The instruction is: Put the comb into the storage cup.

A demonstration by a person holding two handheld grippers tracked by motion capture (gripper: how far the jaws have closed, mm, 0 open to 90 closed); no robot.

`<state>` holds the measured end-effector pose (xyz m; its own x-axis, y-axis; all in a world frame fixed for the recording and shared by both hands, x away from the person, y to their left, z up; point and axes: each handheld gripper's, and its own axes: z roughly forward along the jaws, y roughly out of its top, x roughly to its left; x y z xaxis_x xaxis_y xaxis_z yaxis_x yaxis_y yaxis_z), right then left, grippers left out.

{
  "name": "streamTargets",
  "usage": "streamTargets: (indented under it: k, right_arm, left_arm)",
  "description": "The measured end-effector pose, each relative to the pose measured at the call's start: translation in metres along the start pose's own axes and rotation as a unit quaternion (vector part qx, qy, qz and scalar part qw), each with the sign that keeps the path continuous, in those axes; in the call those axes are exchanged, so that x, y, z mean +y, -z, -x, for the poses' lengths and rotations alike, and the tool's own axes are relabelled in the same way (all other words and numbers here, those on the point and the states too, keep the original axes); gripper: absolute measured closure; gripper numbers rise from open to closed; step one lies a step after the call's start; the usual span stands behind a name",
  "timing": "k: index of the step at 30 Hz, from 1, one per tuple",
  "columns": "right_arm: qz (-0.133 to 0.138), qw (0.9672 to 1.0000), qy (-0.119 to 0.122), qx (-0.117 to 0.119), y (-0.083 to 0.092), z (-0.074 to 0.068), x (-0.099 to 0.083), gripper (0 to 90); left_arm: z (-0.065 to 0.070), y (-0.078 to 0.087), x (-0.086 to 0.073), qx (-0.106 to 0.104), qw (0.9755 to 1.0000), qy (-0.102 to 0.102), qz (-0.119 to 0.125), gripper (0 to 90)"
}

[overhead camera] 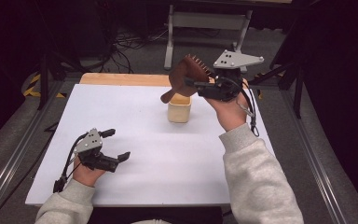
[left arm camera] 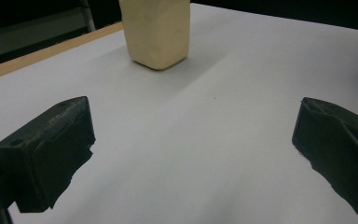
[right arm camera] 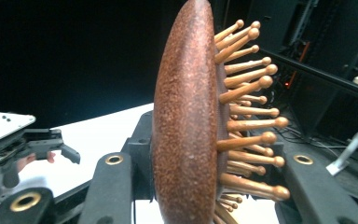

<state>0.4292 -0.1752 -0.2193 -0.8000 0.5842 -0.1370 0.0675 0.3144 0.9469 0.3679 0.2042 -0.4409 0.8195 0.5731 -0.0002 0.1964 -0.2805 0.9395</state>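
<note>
Right gripper view: hairbrush point(right arm camera: 186, 116) clamped between the fingers point(right arm camera: 112, 191).

**Bright table, dark room**

You see the flat white table board point(overhead camera: 135, 154) lit brightly from above, while the room behind stays black. The pale cream plastic cup point(left arm camera: 157, 32) looks soft and blurry, and casts a faint shadow.

Your hairbrush point(right arm camera: 186, 116) runs off the bottom edge in the right gripper view, so its handle and the pads' contact stay hidden. The cream container point(left arm camera: 156, 32) is cropped at top in the left gripper view.
</note>
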Motion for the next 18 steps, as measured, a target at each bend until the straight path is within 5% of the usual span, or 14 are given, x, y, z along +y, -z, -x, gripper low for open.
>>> streamTargets:
  k: [18]
  right_arm:
    - [-0.016, 0.9982, -0.016, -0.055, 0.001, 0.028, -0.004, 54.9]
  left_arm:
    - [0.001, 0.001, 0.000, 0.003, 1.0000, -0.001, 0.001, 0.1]
